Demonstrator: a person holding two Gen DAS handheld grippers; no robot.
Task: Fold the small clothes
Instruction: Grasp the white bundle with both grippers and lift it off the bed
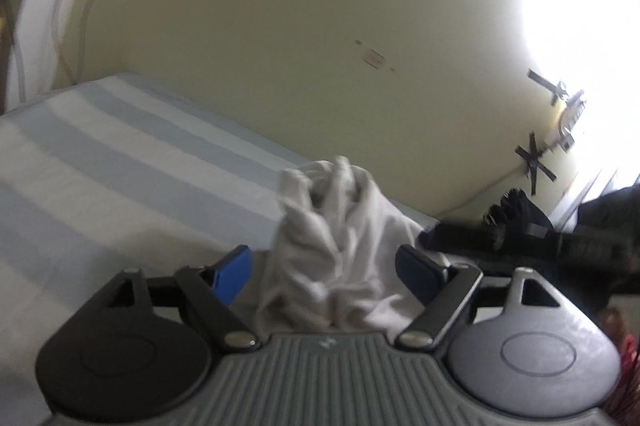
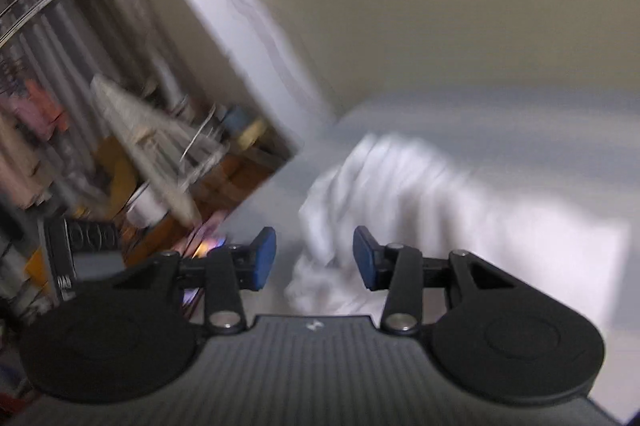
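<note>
Left wrist view: we see the white garment (image 1: 336,246) bunched into an upright crumpled heap at lower centre of the frame, resting on the striped bed (image 1: 100,161). The left gripper (image 1: 326,274) stands with its fingers (image 1: 232,276) wide, one blue pad on each side of the heap; neither pad appears to press the cloth, so we read it as not held. A dark item (image 1: 520,238) lies at right centre, just beside the heap; we cannot tell what it is.

Right wrist view (blurred): the same garment (image 2: 384,201) sits at centre, spilling toward lower centre. The right gripper (image 2: 315,260) has its fingers (image 2: 264,258) moderately apart, with cloth showing in the gap behind them; no pad visibly pinches it. The edge of the bed runs diagonally through the left half, with a cluttered shelf (image 2: 132,161) beyond it.

Risks, as we judge them:
- The heap shows no visible hem or corner. A closure here would likely catch several layers at once, so lifting would carry a wad rather than spread the piece.
- The two grippers may seize folds of the same layer, leaving it twisted.
- The garment lies near the edge of the bed in the right view; a drag toward the left of that frame could pull it off.
- The dark item could get snagged in a sweep.
</note>
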